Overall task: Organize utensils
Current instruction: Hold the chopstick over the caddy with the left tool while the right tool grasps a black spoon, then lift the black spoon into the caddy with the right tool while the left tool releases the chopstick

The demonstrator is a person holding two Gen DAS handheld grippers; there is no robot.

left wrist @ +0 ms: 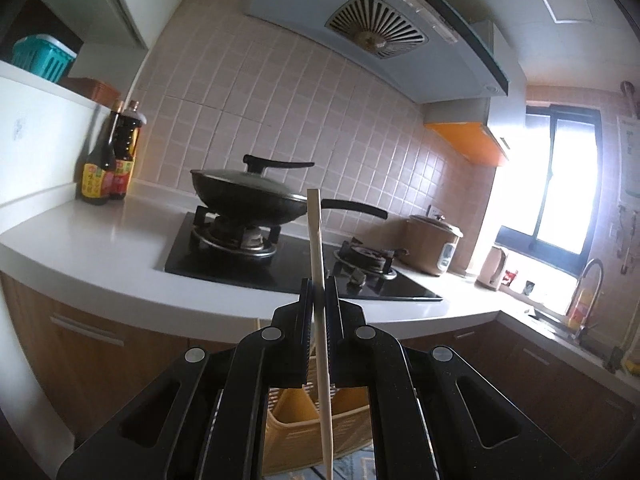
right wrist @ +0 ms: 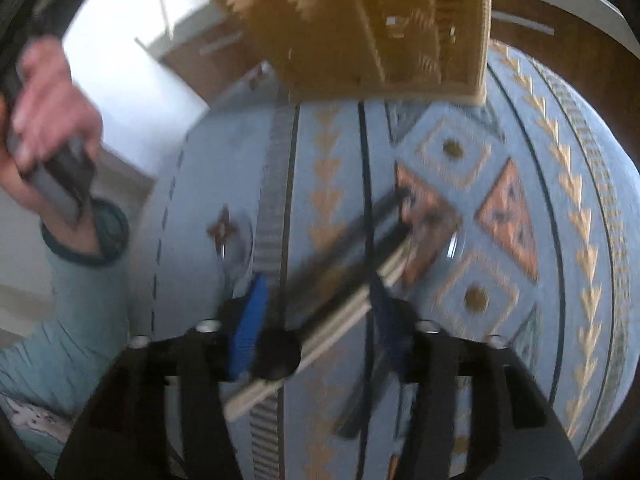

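Note:
My left gripper is shut on a single pale chopstick, which stands nearly upright between the pads. Under it sits a tan slatted utensil basket. In the right wrist view, which is blurred, my right gripper points down at a patterned cloth. Its blue pads stand apart. A bundle of pale sticks and a dark utensil lie slanted between them on the cloth. The same basket stands at the top of this view.
A person's hand in a teal sleeve holds the other gripper at the left. Ahead is a white counter with a black hob, a lidded wok, two sauce bottles and a rice cooker. A sink tap is at the right.

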